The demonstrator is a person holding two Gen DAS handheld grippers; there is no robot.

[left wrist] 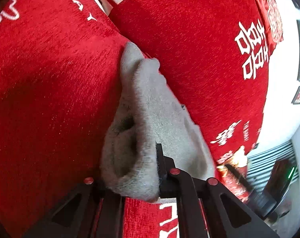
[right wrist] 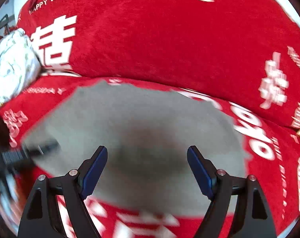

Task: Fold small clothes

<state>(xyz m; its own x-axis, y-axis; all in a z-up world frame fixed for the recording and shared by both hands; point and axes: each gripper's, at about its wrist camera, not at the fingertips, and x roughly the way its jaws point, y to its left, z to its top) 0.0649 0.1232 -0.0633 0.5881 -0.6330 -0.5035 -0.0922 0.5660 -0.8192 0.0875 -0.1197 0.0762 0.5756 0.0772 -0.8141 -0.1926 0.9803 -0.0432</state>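
A small grey fleece garment point(left wrist: 150, 107) lies on a red sofa seat point(left wrist: 41, 99). My left gripper point(left wrist: 150, 166) is shut on its near edge, which bunches up between the black fingers point(left wrist: 161, 158) and lifts off the seat. In the right wrist view the same grey garment point(right wrist: 134, 123) spreads flat over the seat. My right gripper point(right wrist: 148, 168) is open and empty just above the cloth, its blue pads point(right wrist: 96, 170) wide apart. The left gripper shows blurred at the garment's left edge point(right wrist: 31, 150).
The red sofa cover has white lettering, and the back cushion point(right wrist: 159, 39) rises behind the garment. A white patterned bundle point(right wrist: 11, 63) lies at the sofa's left end. A red pillow point(left wrist: 272, 15) and a white wall with frames stand to the right.
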